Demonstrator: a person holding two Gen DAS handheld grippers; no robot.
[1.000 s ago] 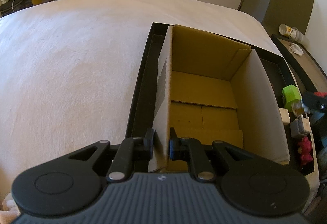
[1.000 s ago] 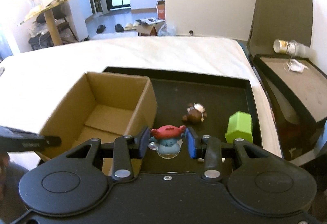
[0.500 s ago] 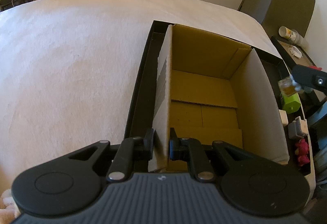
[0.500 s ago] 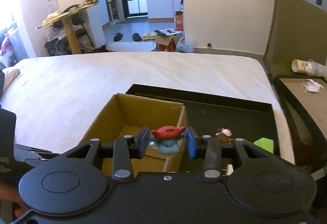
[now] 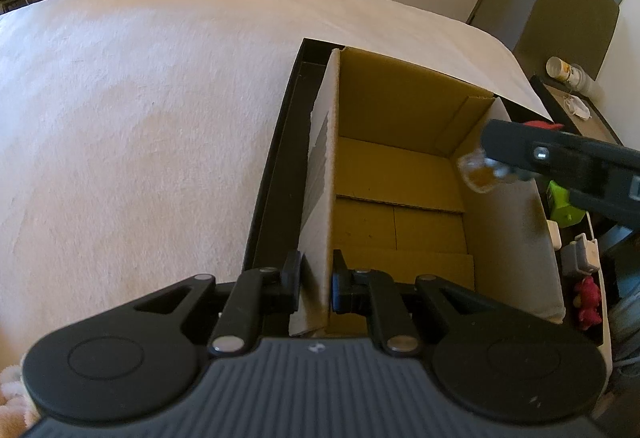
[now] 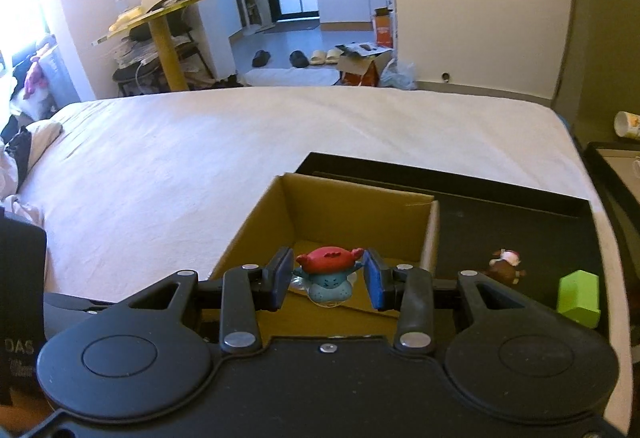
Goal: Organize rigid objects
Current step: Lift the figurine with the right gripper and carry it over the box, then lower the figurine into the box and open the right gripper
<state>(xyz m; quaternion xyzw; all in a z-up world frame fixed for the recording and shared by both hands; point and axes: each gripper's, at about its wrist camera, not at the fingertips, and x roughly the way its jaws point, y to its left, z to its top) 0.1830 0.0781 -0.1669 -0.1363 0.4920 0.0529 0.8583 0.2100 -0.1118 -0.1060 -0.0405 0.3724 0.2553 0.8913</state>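
Observation:
An open cardboard box (image 5: 404,166) stands in a black tray (image 5: 280,174) on the white bed. My left gripper (image 5: 316,284) is shut on the box's near left wall. My right gripper (image 6: 329,278) is shut on a small blue figurine with a red cap (image 6: 329,274) on a clear round base, and holds it above the box (image 6: 352,214). In the left wrist view the right gripper's finger (image 5: 560,154) reaches in over the box's right wall with the clear base (image 5: 478,174) showing.
In the tray right of the box lie a green block (image 6: 578,296), a small brown figurine (image 6: 505,266), a grey and white piece (image 5: 580,258) and a red figurine (image 5: 587,302). A second black tray with a paper cup (image 5: 562,68) stands at the far right.
My right gripper has risen and carried the figurine left, from over the tray to over the box. My left gripper has kept its hold on the box wall.

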